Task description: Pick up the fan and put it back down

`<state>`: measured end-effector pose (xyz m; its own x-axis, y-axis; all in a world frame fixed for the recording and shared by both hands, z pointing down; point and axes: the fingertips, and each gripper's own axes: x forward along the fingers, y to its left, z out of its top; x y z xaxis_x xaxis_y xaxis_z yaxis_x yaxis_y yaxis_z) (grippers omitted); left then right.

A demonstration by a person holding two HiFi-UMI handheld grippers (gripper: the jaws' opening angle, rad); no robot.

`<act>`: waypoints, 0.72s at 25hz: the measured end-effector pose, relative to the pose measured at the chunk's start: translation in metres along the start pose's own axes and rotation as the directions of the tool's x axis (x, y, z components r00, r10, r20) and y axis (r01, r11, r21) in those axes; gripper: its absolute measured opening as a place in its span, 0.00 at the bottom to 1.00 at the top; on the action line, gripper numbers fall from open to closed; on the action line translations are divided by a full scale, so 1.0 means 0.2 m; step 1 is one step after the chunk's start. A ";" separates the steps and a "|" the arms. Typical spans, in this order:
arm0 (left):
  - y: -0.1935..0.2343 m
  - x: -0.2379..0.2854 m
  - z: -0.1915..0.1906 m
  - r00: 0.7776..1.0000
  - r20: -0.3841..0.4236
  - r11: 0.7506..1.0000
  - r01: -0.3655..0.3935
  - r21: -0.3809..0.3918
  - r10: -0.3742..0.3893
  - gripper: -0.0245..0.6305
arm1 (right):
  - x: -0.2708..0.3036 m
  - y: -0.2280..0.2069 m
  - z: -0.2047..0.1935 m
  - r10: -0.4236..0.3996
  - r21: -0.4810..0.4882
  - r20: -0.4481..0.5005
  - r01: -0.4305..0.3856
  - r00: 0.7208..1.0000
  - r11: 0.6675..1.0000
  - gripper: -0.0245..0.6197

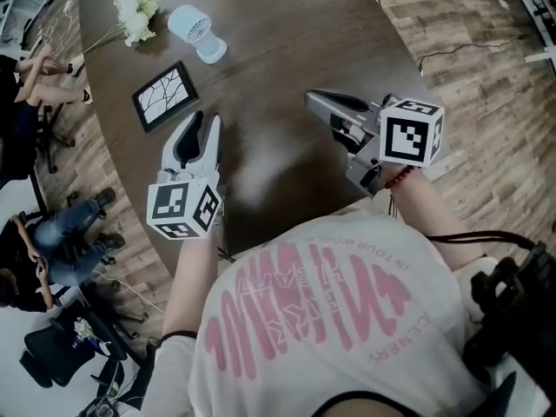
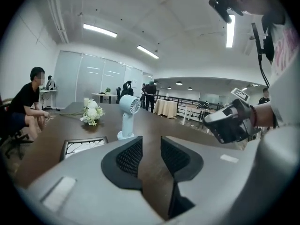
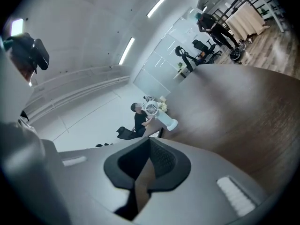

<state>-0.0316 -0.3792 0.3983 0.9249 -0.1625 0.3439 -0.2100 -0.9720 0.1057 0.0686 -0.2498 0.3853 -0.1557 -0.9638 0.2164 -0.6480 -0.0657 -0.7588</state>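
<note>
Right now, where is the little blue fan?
The fan stands upright on the dark table, at the upper left of the head view, just right of the white flowers and beyond the picture frame.

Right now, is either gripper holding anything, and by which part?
Nothing is held. The left gripper is open, only table between its jaws; the right gripper is shut and empty. The fan stands on the table, apart from both.

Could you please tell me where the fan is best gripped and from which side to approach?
I would grip the fan by its slim upright stem, between the round head and the base. Come in level from the near side with the left hand-held gripper, whose open jaws face it.
</note>
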 end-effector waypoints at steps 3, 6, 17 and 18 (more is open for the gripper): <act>-0.04 -0.13 -0.01 1.000 0.016 1.000 0.012 -0.018 -0.011 0.22 | 0.02 0.12 -0.03 0.025 -0.023 -0.011 -0.026 1.000 0.999 0.05; -0.08 -0.23 -0.05 0.999 0.035 0.998 0.019 -0.056 -0.017 0.16 | 0.01 0.21 -0.07 0.041 -0.052 -0.026 -0.043 0.999 0.998 0.05; -0.51 -0.49 -0.27 0.991 0.006 0.987 0.136 -0.080 -0.136 0.06 | -0.11 0.36 -0.20 0.129 -0.097 -0.095 -0.139 0.987 0.986 0.05; -0.53 -0.50 -0.30 0.992 -0.003 0.987 0.123 -0.101 -0.124 0.06 | -0.14 0.35 -0.22 0.130 -0.093 -0.103 -0.140 0.986 0.986 0.05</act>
<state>-0.1212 -0.2493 0.4091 0.9428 -0.0399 0.3310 -0.1252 -0.9625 0.2406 -0.0047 -0.2169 0.3530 -0.3149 -0.9324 0.1776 -0.6860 0.0942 -0.7215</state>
